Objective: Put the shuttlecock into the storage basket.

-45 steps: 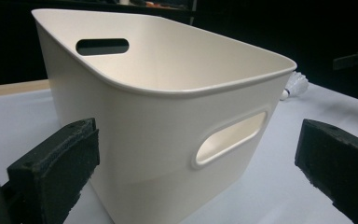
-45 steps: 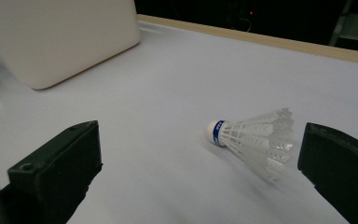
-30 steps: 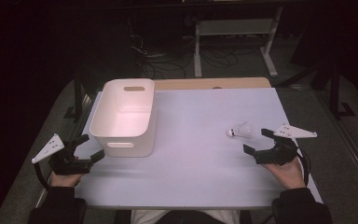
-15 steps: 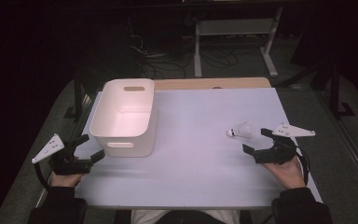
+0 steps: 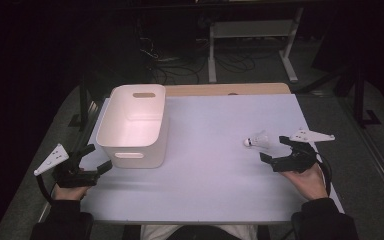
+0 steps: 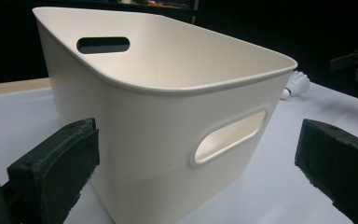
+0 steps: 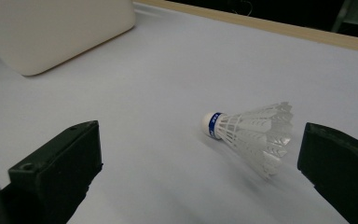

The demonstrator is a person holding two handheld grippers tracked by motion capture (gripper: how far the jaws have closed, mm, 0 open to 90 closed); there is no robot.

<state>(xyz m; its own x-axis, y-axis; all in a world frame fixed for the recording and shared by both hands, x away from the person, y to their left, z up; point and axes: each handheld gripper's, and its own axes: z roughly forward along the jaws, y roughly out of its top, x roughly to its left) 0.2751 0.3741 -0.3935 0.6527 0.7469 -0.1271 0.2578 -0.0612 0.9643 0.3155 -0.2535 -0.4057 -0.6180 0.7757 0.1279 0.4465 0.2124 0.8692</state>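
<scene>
Shuttlecock [image 5: 258,140]: lies on its side on the table [image 5: 215,150], right half, just ahead of the right gripper [image 5: 276,150], jaws wide, empty. Bin [image 5: 132,125]: white, upright, left half. Left gripper [image 5: 94,160]: jaws wide, empty, facing the bin's near corner.

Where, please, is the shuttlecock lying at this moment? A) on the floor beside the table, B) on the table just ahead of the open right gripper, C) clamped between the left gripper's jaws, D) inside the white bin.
B: the shuttlecock lies on its side on the table, just ahead of the right gripper, whose jaws stand wide apart and touch nothing.
</scene>
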